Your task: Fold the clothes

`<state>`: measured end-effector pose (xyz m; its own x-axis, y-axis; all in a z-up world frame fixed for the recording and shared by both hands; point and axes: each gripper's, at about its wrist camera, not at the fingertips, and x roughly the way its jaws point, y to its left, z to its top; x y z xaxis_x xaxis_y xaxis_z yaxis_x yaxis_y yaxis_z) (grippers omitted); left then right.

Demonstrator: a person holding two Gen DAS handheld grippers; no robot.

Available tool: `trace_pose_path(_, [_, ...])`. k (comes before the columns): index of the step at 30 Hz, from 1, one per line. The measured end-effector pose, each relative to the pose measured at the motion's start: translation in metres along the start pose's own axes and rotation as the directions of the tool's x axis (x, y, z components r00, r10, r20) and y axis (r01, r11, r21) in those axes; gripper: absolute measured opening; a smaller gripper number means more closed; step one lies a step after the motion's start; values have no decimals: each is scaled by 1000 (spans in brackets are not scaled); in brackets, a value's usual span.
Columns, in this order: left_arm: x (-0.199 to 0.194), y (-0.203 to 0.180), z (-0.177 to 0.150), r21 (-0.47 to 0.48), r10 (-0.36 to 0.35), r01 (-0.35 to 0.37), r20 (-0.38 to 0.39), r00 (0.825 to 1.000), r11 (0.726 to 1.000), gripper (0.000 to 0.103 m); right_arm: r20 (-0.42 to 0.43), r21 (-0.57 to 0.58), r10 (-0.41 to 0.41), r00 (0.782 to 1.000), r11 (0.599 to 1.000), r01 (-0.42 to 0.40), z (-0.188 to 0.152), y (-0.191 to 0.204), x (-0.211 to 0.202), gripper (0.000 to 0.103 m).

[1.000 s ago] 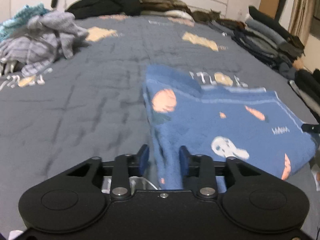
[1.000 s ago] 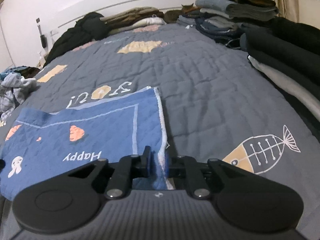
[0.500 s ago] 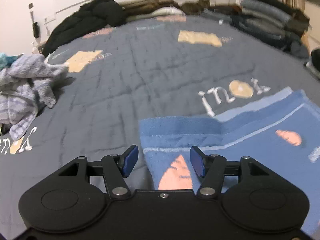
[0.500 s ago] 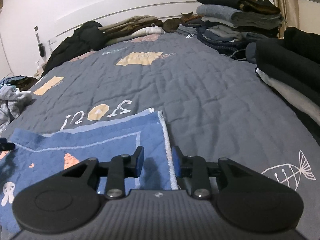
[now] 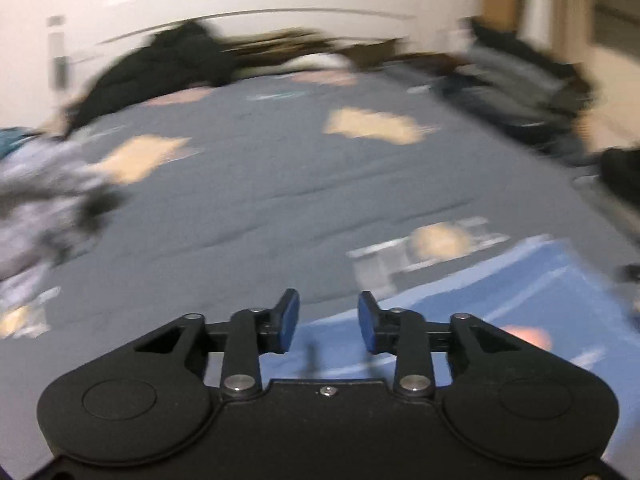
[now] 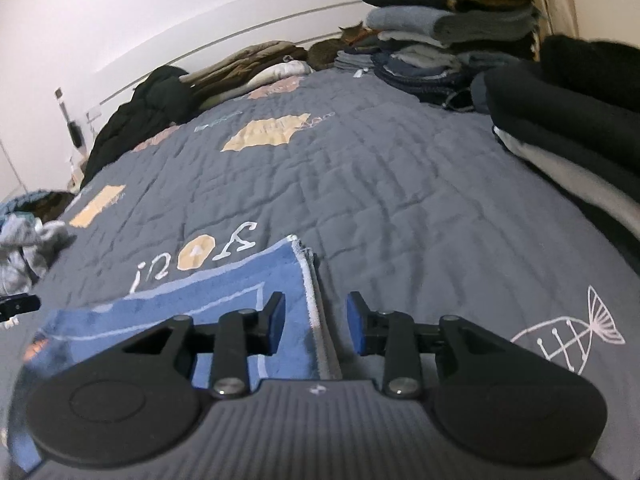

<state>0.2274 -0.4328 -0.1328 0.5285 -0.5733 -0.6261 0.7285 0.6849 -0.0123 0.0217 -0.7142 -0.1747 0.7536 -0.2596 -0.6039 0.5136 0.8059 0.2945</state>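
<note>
Right wrist: flat blue cloth (image 6: pixel 224 300) (white-edged)

Both wrist views sit low and close over the grey quilt (image 6: pixel 400 184), facing 12 o'clock toward the headboard wall (image 6: pixel 160 20) — left view motion-blurred — sharing the blue cloth (image 5: pixel 500 292) at 3 and 9 o'clock respectively.

The folded cloth (image 6: pixel 224 304) is mid-blue with pale line borders and orange motifs at 9 o'clock. The quilt (image 6: pixel 400 184) is slate grey — tan patches, white lettering, a white-outlined fish (image 6: pixel 568 336) at 3 o'clock. The pile (image 5: pixel 36 200) at 9 o'clock looks lilac-grey — blurred.
</note>
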Motion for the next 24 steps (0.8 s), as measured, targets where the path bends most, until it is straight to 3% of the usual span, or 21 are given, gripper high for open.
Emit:
trace_pose_path(4, [29, -61, 21, 148, -184, 187, -34, 982, 971, 47, -3, 11, 14, 1000, 1000, -14, 4, -7, -4, 35])
trace_pose_path(7, [66, -98, 29, 213, -254, 266, -82, 964, 940, 47, -4, 12, 39, 999, 999, -39, 6, -11, -7, 36])
trace_pose_path(12, [122, -137, 38, 248, -292, 318, -138, 947, 915, 47, 0, 9, 68, 998, 998, -68, 10, -20, -12, 37])
trace_pose_path(18, [158, -152, 35, 268, -264, 310, -192, 945, 912, 47, 3, 26, 86, 996, 996, -86, 13, -31, -13, 38])
trace_pose_path(20, [164, -152, 33, 268, -272, 320, -200, 941, 909, 40, 2, 30, 87, 996, 996, -87, 13, -33, -13, 38])
trace_pose_path(22, [165, -153, 30, 278, -289, 333, -188, 939, 901, 4, 0, 37, 90, 996, 995, -90, 13, -34, -12, 38])
trace_pose_path(24, [162, -153, 30, 291, -290, 325, -156, 944, 900, 3, 2, 44, 99, 995, 994, -99, 13, -34, -13, 38])
